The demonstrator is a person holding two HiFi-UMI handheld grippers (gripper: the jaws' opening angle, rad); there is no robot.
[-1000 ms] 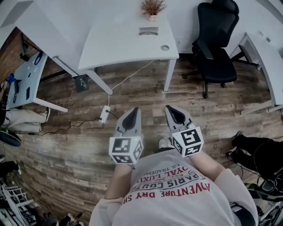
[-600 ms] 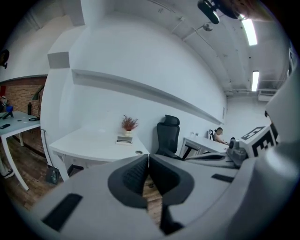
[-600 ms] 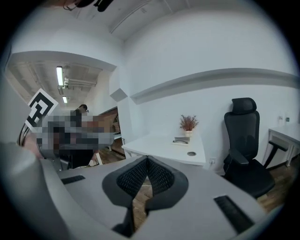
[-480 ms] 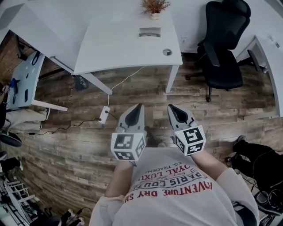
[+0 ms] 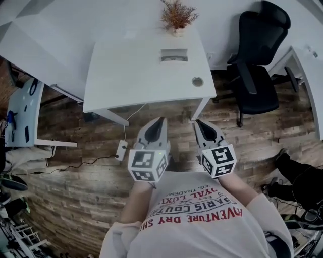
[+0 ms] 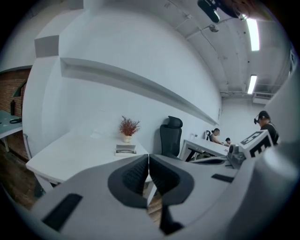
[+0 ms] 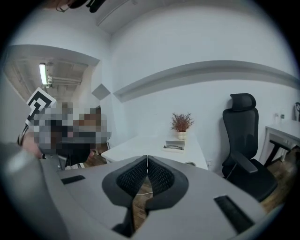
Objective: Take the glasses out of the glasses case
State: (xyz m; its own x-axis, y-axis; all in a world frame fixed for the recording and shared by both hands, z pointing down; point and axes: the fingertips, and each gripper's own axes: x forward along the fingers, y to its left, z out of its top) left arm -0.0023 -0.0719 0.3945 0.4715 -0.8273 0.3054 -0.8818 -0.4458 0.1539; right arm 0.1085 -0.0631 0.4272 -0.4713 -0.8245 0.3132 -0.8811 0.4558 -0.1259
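1. Grippers: left gripper [image 5: 161, 121] and right gripper [image 5: 198, 123] are side by side in front of the person's shirt [image 5: 194, 216]. Both point at the white desk [image 5: 126, 75].
2. Left fingers [image 6: 136, 176]: closed, pads meeting at the tip, nothing between them.
3. Right fingers [image 7: 132, 177]: closed the same way, nothing gripped.
4. In the head view both fingertips sit just short of the desk's near edge, over the wood floor [image 5: 75, 196].
5. Glasses case [image 5: 174, 55]: on the desk towards its far edge, well ahead of both fingertips and roughly in line with the gap between the two grippers. Neither gripper touches it.
6. Glasses [image 7: 174, 147]: a dark frame lying on the case. Can't tell how the lid stands.
7. Plant [image 5: 177, 15]: just beyond the case, further from the fingers.
8. Cable hole [image 5: 197, 81]: near the desk's right front corner, straight ahead of the right fingers and closer to them than the case.
9. Black chair [image 5: 255, 70]: off to the right of the right fingers, past the desk's right edge.
10. Power strip [image 5: 121, 149]: on the floor just left of the left fingers.
11. Marker cubes [image 5: 147, 165]: one at the rear of each gripper, against the shirt.
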